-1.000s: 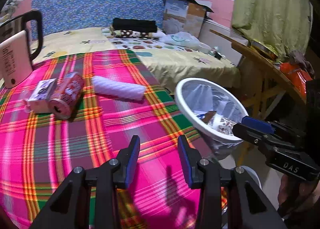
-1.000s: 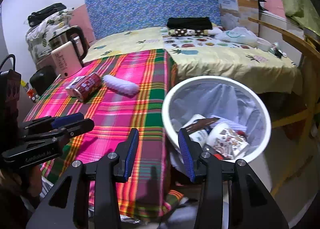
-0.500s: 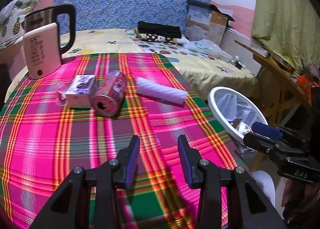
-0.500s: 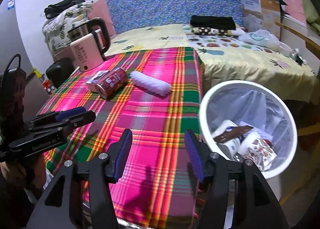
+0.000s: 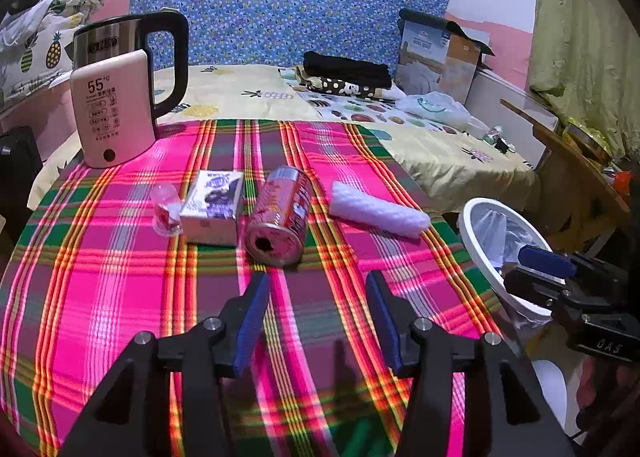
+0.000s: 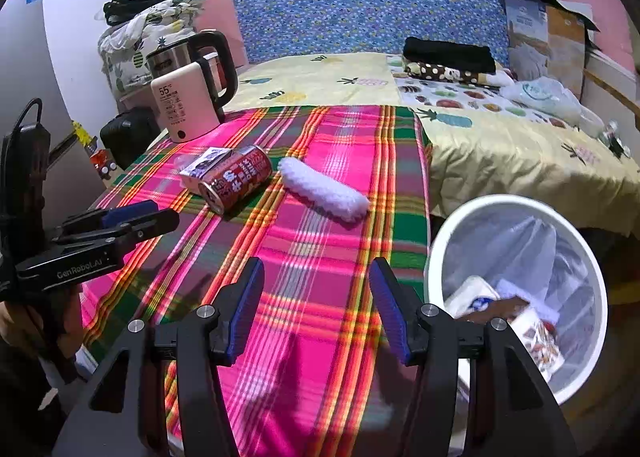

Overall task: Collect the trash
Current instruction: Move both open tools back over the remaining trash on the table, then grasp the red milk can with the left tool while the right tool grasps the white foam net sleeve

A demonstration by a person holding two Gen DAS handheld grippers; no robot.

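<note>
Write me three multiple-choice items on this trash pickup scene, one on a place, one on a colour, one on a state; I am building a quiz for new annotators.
1. Where does the can lie?
A. in the bin
B. on the plaid cloth, between the box and the white roll
C. on the bed

2. What colour is the bin's rim?
A. white
B. black
C. red

3. How do the left gripper and right gripper stand?
A. both shut on trash
B. left shut on the can
C. both open and empty

Answers:
1 B: the can lies on its side on the cloth, with the box on one side and the roll on the other.
2 A: the rim shows white around a clear liner.
3 C: each wrist view shows the jaws apart with only cloth between them.
</note>
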